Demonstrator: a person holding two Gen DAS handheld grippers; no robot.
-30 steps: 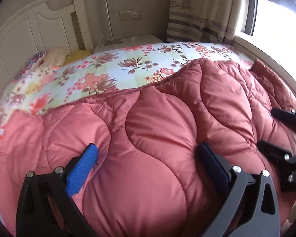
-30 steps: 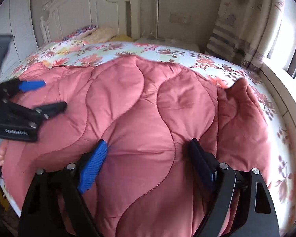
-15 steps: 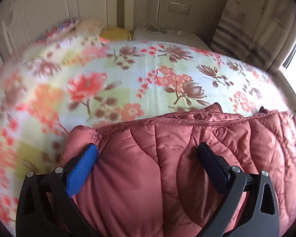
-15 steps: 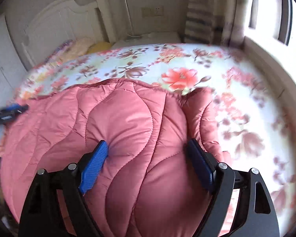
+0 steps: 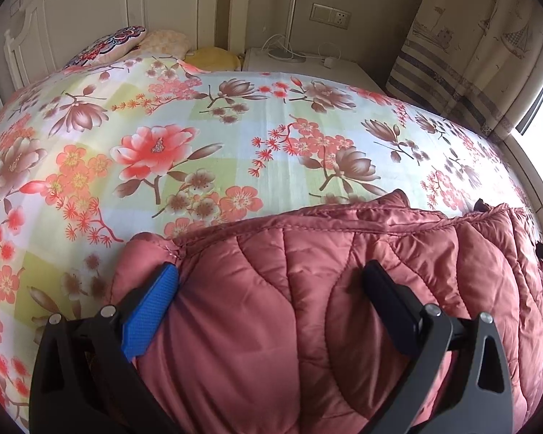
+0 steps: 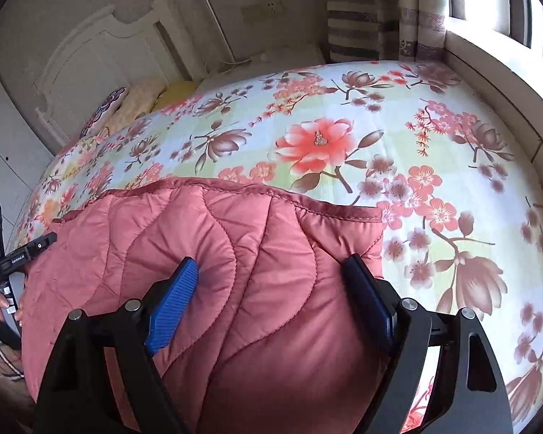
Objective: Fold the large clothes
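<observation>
Both grippers bite into one pink quilted down coat (image 5: 307,311) that lies bunched at the near edge of the bed. Left gripper (image 5: 271,282): its two fingers stand wide apart with a thick fold of the coat filling the gap, the blue pad (image 5: 152,311) pressed into the padding at the coat's left corner and the dark pad dug in on the other side, so it is clamped on the coat. Right gripper (image 6: 269,275): likewise wide, its two pads sunk into the padding near the coat's right end, gripping a fold. A hand (image 6: 3,303) on the left gripper's handle shows at the edge of the right wrist view. One floral bedsheet (image 5: 235,115) covers the mattress beyond the coat's piped hem. At the white headboard (image 5: 90,7) lie what look like three cushions, one patterned (image 5: 105,43), though the far two are small and blurred. One striped curtain (image 5: 470,47) hangs beside the window.
</observation>
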